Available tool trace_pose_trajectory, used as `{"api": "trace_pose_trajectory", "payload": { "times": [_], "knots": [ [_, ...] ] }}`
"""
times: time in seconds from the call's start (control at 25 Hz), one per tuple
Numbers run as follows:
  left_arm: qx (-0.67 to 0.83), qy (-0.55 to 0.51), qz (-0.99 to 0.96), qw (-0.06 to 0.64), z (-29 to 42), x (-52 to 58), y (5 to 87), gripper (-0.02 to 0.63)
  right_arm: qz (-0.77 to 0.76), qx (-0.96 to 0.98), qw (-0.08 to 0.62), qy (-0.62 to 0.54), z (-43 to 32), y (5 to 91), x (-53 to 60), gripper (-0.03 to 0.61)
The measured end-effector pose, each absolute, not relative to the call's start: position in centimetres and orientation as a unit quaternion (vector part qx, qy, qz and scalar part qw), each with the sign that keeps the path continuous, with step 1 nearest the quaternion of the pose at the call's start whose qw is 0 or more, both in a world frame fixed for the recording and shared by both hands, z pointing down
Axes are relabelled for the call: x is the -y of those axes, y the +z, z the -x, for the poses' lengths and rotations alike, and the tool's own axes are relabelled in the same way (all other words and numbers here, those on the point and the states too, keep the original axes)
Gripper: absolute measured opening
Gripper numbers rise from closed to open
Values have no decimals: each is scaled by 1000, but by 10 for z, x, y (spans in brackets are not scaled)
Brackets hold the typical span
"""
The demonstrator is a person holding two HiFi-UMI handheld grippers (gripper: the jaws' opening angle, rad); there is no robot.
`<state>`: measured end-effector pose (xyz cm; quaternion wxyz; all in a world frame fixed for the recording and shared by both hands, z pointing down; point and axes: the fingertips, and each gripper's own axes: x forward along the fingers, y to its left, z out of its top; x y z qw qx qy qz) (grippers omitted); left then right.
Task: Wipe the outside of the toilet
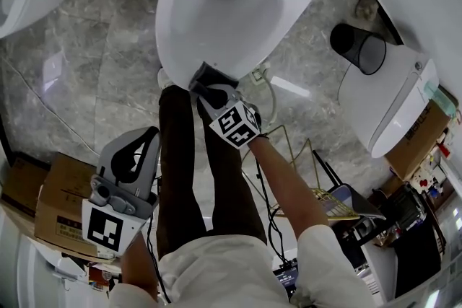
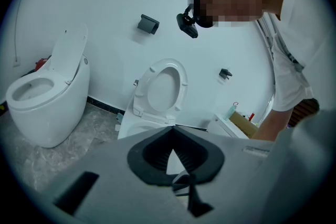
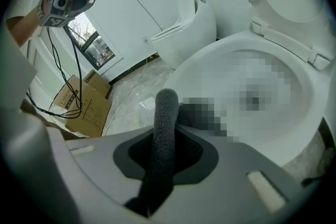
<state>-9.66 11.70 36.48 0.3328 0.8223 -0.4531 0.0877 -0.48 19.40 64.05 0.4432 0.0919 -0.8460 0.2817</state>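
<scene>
Toilet (image 1: pixel 167 18) front toward person's legs (image 1: pixel 180 177)

Cloth (image 1: pixel 206 76) at toilet (image 1: pixel 170 31) front rim, bin (image 1: pixel 359 48) right — box (image 1: pixel 54 202) left

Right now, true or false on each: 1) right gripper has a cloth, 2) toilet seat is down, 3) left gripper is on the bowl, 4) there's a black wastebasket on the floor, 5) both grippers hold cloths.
1) The right gripper is clamped on a dark grey cloth. True.
2) The toilet seat is down. False: it stands raised and the bowl is open.
3) The left gripper is on the bowl. False: it is held back from the toilet, over a cardboard box.
4) A black wastebasket stands on the floor beside the toilet. True.
5) Both grippers hold cloths. False: the left gripper's jaws meet at the tips with nothing between them.
</scene>
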Motion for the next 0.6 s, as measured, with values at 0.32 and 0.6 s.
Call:
{"api": "trace_pose_trajectory", "payload": {
  "times": [0.32,0.6],
  "knots": [
    [463,84,-817,334,107,-117,365,-2,-55,847,450,278,29,639,-200,63],
    [471,82,-811,337,117,-119,368,-2,-19,850,456,264,55,638,-204,61]
  ]
}}
